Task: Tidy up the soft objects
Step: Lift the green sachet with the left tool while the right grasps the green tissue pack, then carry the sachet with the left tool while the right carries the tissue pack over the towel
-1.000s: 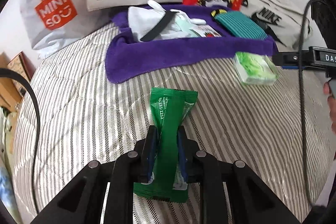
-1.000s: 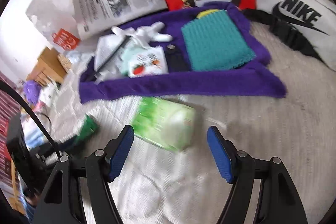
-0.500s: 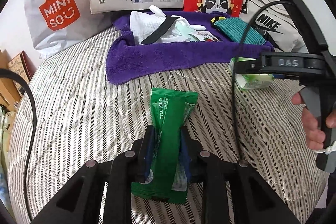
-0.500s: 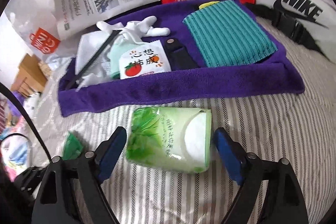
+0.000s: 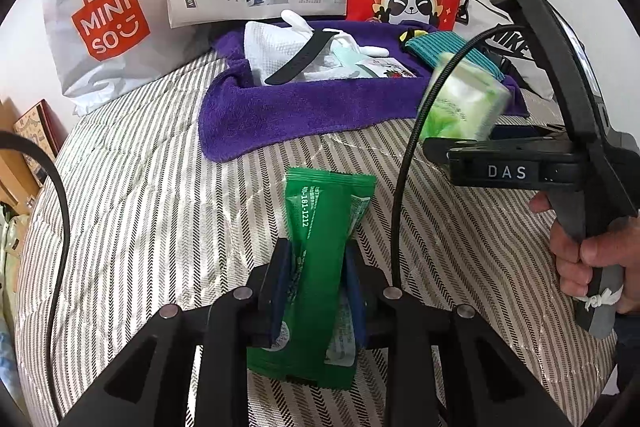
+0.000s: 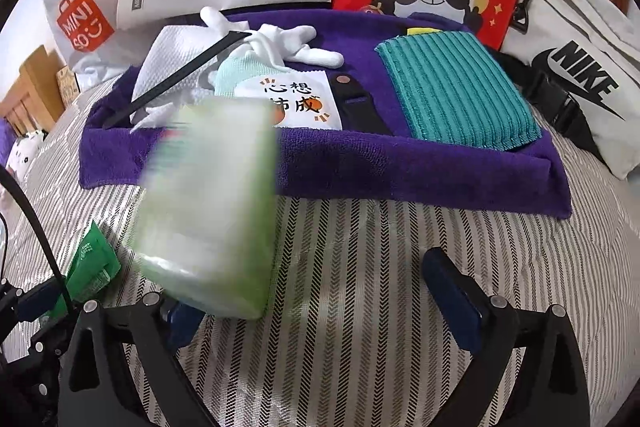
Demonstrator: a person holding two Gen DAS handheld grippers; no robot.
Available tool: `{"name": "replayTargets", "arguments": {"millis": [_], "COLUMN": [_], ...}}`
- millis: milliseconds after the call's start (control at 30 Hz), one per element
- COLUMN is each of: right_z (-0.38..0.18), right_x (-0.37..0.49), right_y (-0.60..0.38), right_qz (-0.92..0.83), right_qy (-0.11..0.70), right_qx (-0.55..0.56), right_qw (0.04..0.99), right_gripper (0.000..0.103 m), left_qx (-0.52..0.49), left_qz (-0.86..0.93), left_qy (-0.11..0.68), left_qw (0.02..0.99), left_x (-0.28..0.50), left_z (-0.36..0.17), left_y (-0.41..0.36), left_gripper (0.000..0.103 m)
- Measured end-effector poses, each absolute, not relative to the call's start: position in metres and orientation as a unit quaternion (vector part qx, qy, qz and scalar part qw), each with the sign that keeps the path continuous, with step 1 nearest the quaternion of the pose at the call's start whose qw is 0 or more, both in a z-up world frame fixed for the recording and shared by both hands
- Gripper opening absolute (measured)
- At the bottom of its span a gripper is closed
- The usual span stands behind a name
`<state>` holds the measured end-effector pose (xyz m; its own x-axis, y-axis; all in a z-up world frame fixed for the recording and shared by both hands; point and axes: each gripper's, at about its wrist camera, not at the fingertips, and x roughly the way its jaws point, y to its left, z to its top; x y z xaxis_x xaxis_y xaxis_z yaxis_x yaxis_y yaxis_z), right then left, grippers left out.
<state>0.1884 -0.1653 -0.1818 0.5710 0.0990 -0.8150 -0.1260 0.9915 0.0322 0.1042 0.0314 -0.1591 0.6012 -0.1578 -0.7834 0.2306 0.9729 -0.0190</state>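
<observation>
While the left wrist view looks down its own fingers, the left gripper [image 5: 316, 287] has its jaws clamped on a dark green packet [image 5: 320, 259], held over the striped bed [image 5: 140, 207]. Farther back lies a purple towel [image 5: 288, 111] carrying white cloths and a teal pad [image 5: 452, 47]. At right a hand [image 5: 592, 263] holds the right gripper, with a blurred light green tissue pack [image 5: 464, 103] at its jaws.

From the right wrist view, the right gripper [image 6: 316, 291] has jaws spread wide, having just been opening; the tissue pack [image 6: 212, 207], smeared by motion, sits against the left finger and clear of the right pad [image 6: 452, 295], in front of the purple towel [image 6: 400, 179].
</observation>
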Motion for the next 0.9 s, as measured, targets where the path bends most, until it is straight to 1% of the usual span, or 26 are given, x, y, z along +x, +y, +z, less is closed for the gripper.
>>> {"name": "replayTargets", "arguments": {"millis": [100,200,300,367,533,800,900], "right_z": [-0.182,-0.181,-0.179,-0.177,-0.173,-0.179,-0.179], "right_x": [0.188,0.188,0.188,0.188,0.188,0.186,0.187], "right_y": [-0.167,-0.168,-0.171,-0.176,-0.184,-0.173,-0.176], "right_qz": [0.068,0.068,0.073,0.076,0.097,0.093,0.103], "right_qy": [0.460,0.460,0.460,0.457,0.459,0.447,0.446], "right_qx": [-0.013,-0.015,-0.016,-0.007,0.007,-0.036,-0.039], "right_qw": [0.885,0.885,0.885,0.886,0.883,0.889,0.888], "right_gripper": [0.098,0.096,0.087,0.074,0.074,0.075,0.072], "left_qx": [0.042,0.041,0.047,0.045,0.046,0.047,0.046], "left_qz": [-0.108,-0.114,-0.113,-0.115,-0.115,-0.115,-0.115], "left_qy": [0.433,0.433,0.433,0.433,0.434,0.434,0.434], "left_qw": [0.894,0.893,0.893,0.893,0.893,0.893,0.892], "left_x": [0.104,0.104,0.103,0.103,0.103,0.103,0.103], "left_z": [-0.159,-0.160,-0.160,-0.160,-0.160,-0.160,-0.160], "left_y": [0.031,0.030,0.028,0.029,0.029,0.029,0.029], "left_gripper": [0.026,0.030,0.031,0.031,0.031,0.031,0.031]}}
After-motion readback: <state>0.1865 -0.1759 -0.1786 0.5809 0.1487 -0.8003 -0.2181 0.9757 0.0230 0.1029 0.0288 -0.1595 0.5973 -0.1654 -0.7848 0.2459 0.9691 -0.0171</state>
